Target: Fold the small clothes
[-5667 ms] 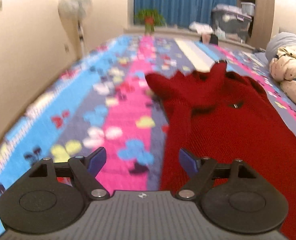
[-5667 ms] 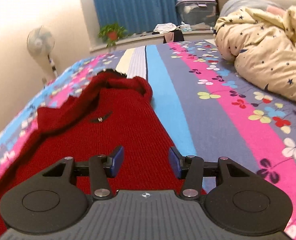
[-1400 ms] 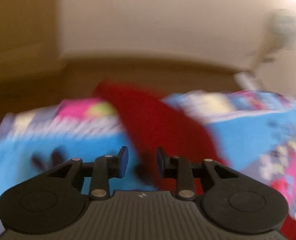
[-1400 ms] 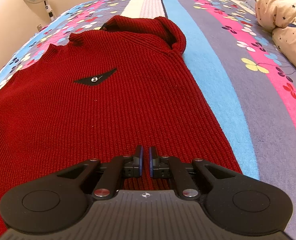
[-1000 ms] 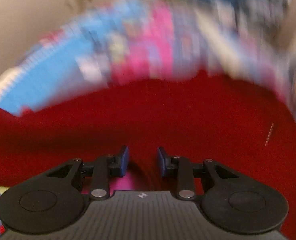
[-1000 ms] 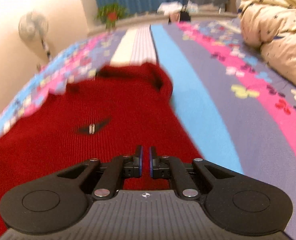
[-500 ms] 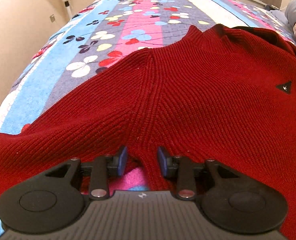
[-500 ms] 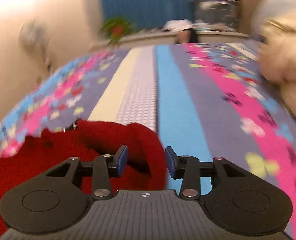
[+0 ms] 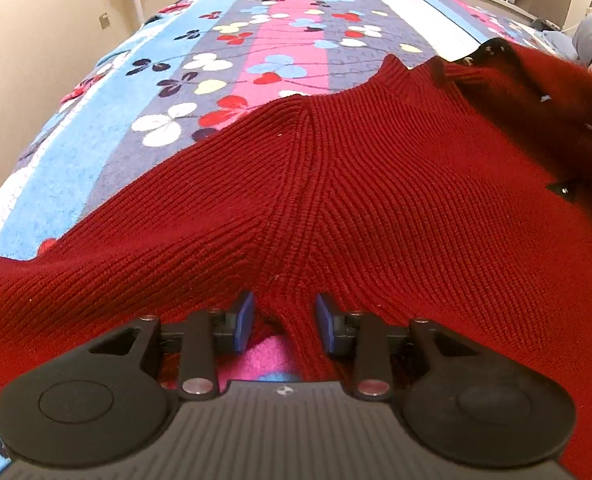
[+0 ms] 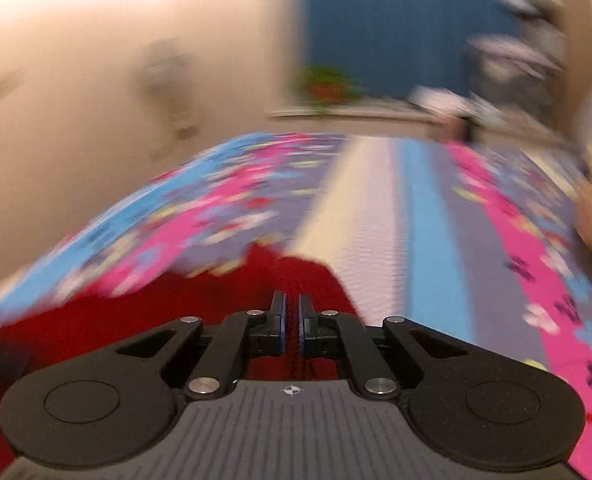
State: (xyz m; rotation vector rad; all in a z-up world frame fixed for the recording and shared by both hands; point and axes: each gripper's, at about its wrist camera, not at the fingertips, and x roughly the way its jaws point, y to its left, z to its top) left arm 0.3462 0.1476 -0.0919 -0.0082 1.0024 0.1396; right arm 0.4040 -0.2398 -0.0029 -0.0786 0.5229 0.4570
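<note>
On the floral bedspread [image 9: 280, 48], right gripper [image 10: 290, 322] is pinching red sweater [image 9: 335, 184], starting a fold; left gripper [image 9: 284, 322], half-open w/ knit between pads, needs to anchor next.

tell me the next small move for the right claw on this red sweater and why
Probably carry the pinched edge across the sweater toward its other side. The right claw is shut on a fold of red knit, and the lifted part is blurred at the right of the left view. The left claw straddles the sweater near the underarm; its pads do not seem to press.
</note>
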